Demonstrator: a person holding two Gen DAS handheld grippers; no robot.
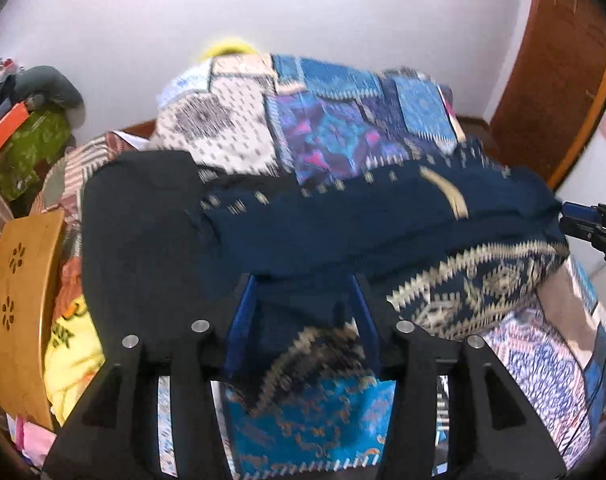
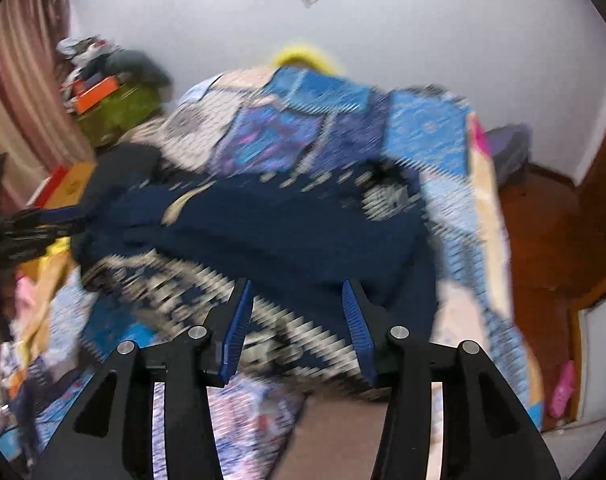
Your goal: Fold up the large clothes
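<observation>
Both grippers, left gripper (image 1: 305, 300) and right gripper (image 2: 297, 308) at lower centre, stand parted with pads clear of the navy patterned garment (image 1: 343, 220) spread mid-frame over the patchwork bedspread (image 1: 323, 120).

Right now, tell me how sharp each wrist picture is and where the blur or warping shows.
Left wrist view: mild motion smear on the dark blue patterned cloth, while the left tool stays crisp; fisheye bends the door frame. Right wrist view: much heavier blur, the cloth's pale zigzag border streaked, the right tool still sharp.
</observation>
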